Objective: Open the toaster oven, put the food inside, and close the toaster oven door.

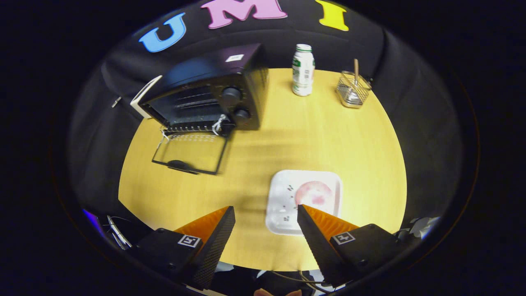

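One round wooden desk (pixel 320 135) carries everything: the black toaster oven (pixel 213 88) at its far left edge, glass door (pixel 190 153) already dropped flat. Near the front edge lies a white tray (pixel 283 213) with a pink-glazed doughnut (pixel 314 193), likely light, soft and sticky; grip its sides gently. The gripper (pixel 266 216) hovers over the tray's near-left corner, jaws wide apart and empty.

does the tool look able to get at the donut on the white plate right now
Probably yes. The tool is open above the table, and the donut lies uncovered on the white plate just ahead of one finger, with nothing in between.
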The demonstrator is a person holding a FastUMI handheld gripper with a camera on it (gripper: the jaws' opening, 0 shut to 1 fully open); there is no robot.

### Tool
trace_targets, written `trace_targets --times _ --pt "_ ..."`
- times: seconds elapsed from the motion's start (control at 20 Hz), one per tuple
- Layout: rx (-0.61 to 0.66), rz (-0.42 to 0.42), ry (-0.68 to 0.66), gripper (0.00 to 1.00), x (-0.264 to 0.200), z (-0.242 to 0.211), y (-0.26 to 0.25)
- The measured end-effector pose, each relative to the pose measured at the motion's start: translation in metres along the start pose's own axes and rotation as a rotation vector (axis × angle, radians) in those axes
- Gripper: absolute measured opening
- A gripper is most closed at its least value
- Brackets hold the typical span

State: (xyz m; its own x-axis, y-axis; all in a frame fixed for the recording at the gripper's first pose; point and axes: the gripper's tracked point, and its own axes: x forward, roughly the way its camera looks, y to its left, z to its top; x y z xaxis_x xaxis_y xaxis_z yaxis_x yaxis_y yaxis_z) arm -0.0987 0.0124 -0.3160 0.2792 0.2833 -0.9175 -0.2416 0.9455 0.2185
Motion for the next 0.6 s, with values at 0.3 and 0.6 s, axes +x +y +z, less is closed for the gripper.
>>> trace_targets --times 0.3,0.6 --pt "0.128 -0.036 0.127 0.96 0.019 -0.016 -0.095" --pt "0.162 -0.012 0.235 0.63 0.071 -0.037 -0.123"
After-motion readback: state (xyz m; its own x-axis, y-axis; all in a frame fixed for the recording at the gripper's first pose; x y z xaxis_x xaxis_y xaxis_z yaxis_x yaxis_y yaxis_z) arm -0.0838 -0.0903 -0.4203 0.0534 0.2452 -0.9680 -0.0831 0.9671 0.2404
